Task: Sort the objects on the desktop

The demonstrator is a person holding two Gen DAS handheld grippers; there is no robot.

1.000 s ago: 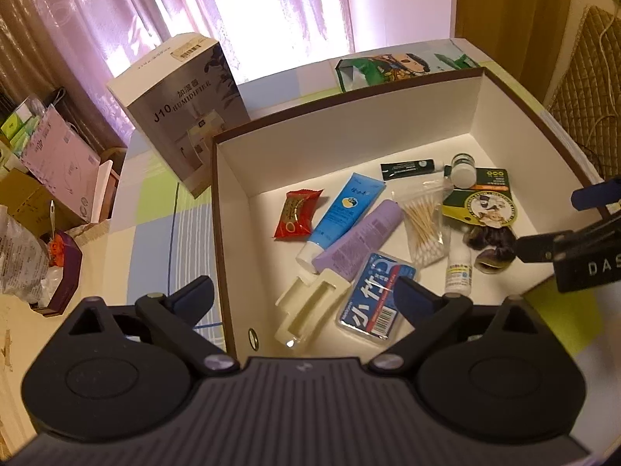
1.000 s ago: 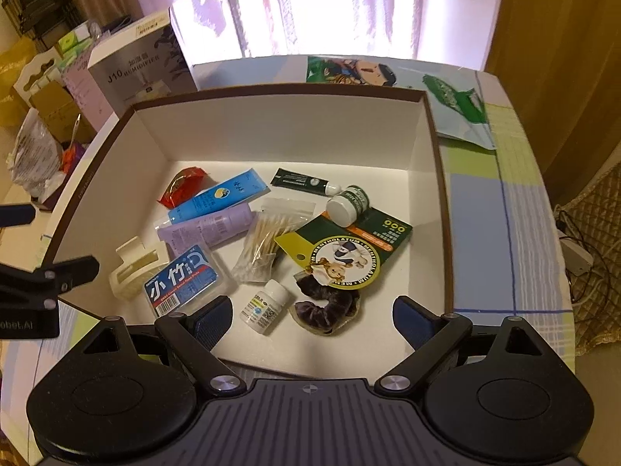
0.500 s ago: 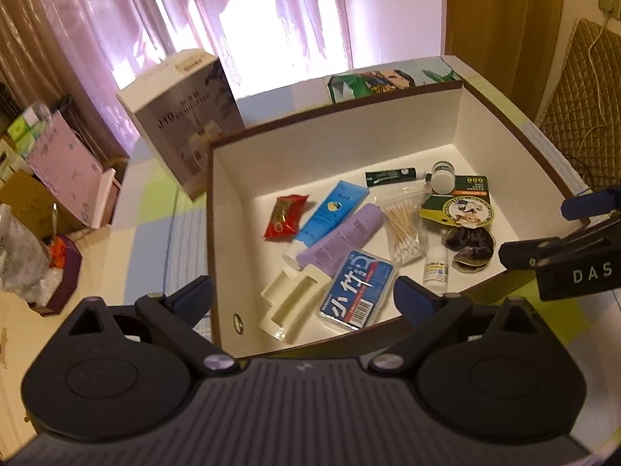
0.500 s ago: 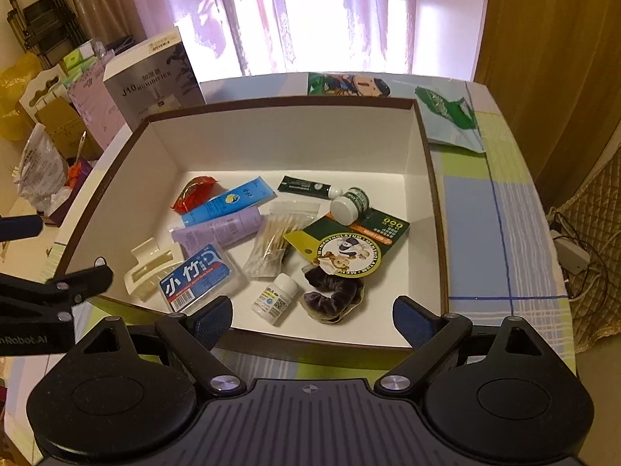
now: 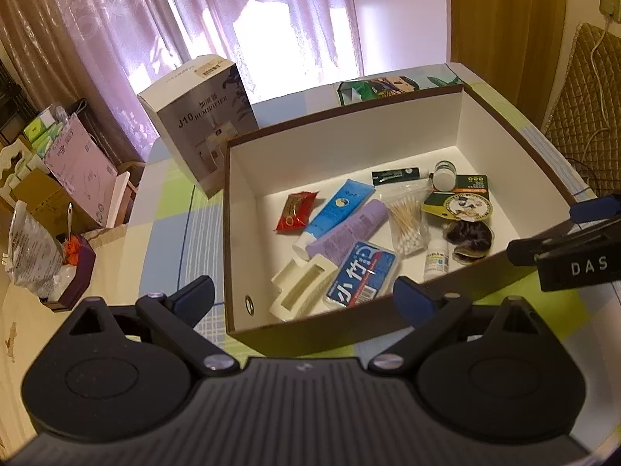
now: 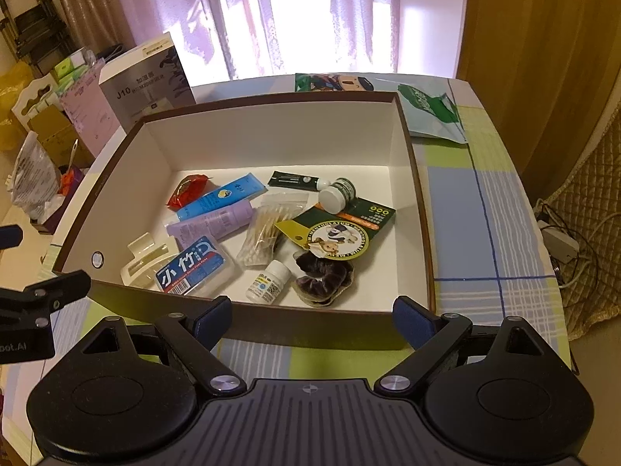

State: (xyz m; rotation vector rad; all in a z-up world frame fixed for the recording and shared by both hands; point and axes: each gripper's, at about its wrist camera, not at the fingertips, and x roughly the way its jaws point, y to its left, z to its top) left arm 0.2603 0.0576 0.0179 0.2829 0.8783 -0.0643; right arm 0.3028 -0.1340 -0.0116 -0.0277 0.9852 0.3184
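Big brown-rimmed box [image 6: 421,209] at centre stage, white inside, open on top, sitting on the checked tablecloth [image 6: 500,233]. Everything placed from that box from here on.

Behind its far-left corner, a grey humidifier carton [image 5: 202,116] standing upright. Behind its far wall, a printed green bag [image 6: 427,112] lying flat.

Just outside the near wall, left gripper [image 5: 302,299] hovering with jaws spread wide, gripping nothing. Same story at the near-right stretch: right gripper [image 6: 310,320] splayed wide, empty, blue pads above the wall.

Inside the box, all the sortables on the floor: blue tube [image 6: 221,198] and lilac tube [image 6: 213,223] side by side left of middle, green-and-yellow card pack [image 6: 341,229] right of middle, bag of cotton swabs [image 6: 266,233] dead centre touching both neighbours. Cream hair clip [image 5: 299,287] and blue floss case [image 6: 192,270] tight against the near wall. Dark scrunchie [image 6: 324,281] near-right, small white bottle [image 6: 269,281] touching it, red sachet [image 5: 297,211] far-left, green-labelled jar [image 6: 337,194] and dark slim tube [image 6: 293,180] towards the far wall.

Probably a choosing pause, nothing committed. Best bet: come down over the wall from above, not through it. Start with a loose, rigid piece, say the white bottle, closing across its short width. Beware the floss case: too close to the near wall for a finger to slip behind. Swabs bag likely to slide and crumple; pinch its edge instead.
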